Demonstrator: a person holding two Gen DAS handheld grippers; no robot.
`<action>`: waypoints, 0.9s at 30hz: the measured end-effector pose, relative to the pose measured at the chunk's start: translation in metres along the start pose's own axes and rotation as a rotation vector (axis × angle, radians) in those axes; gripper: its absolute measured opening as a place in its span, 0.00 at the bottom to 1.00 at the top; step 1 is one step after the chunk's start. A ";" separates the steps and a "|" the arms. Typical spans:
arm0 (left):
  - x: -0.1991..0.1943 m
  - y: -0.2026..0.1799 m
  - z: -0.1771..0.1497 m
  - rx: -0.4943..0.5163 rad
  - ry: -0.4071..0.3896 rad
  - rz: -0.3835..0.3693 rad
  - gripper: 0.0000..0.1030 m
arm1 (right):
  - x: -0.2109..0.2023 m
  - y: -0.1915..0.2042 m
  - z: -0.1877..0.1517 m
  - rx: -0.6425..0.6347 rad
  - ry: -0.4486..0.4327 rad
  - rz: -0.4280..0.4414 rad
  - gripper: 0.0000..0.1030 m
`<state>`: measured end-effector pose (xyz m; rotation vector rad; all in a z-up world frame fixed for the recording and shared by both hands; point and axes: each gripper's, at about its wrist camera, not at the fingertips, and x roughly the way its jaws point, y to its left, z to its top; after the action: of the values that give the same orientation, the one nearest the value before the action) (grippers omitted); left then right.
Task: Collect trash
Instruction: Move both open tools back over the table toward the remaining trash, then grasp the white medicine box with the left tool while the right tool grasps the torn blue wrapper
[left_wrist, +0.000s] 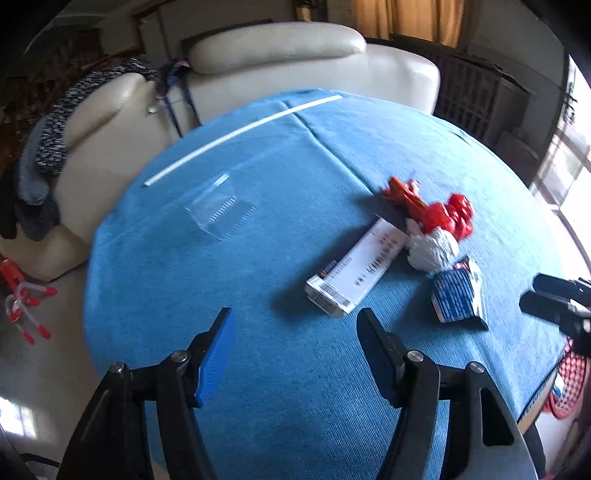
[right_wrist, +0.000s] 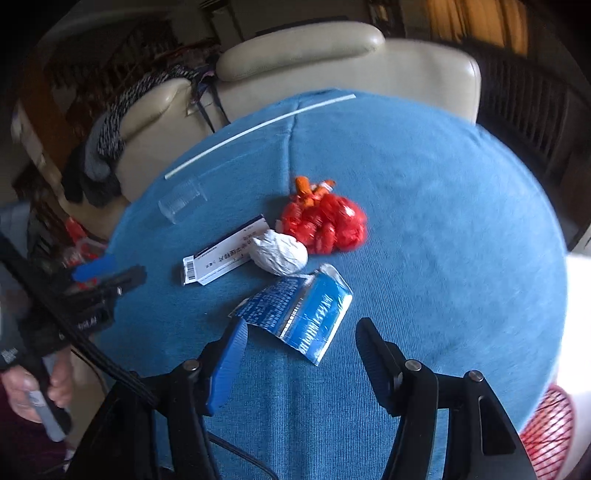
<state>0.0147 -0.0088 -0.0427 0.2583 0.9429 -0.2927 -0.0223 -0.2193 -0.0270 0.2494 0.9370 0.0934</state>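
Looking along my left gripper (left_wrist: 295, 325), I read its jaws as spread wide with nothing between them, held above the blue tablecloth (left_wrist: 258, 266) just short of the white carton box (left_wrist: 356, 275), which lies flat with its barcode end toward me. Beyond that box, a crumpled white paper wad (left_wrist: 432, 247) touches its far end, and a red net bag (left_wrist: 439, 212) lies against the wad. A flattened blue milk carton (left_wrist: 458, 295) sits just right of the wad. My right gripper (right_wrist: 299, 332) is likewise parted and empty, its blue pad (right_wrist: 229, 365) close beside the near edge of the blue milk carton (right_wrist: 299, 310), not visibly touching it. From this side the paper wad (right_wrist: 280, 253) rests between the carton box (right_wrist: 225, 251) and the red net bag (right_wrist: 327, 223). A clear plastic container (left_wrist: 218, 208) and a white straw (left_wrist: 240, 133) lie well apart from the cluster, toward the far edge of the tablecloth (right_wrist: 424, 221). A cream leather sofa (left_wrist: 295, 62) stands behind the table
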 end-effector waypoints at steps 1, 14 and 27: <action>0.003 0.000 -0.001 0.007 0.008 -0.013 0.66 | 0.002 -0.008 -0.001 0.027 0.007 0.021 0.64; 0.031 -0.006 0.016 0.098 0.067 -0.132 0.67 | 0.039 -0.021 0.012 0.024 0.103 0.156 0.67; 0.073 -0.036 0.044 0.276 0.132 -0.180 0.68 | 0.054 -0.023 0.010 -0.067 0.139 0.147 0.68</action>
<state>0.0752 -0.0673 -0.0811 0.4512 1.0583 -0.5789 0.0173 -0.2329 -0.0691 0.2515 1.0515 0.2801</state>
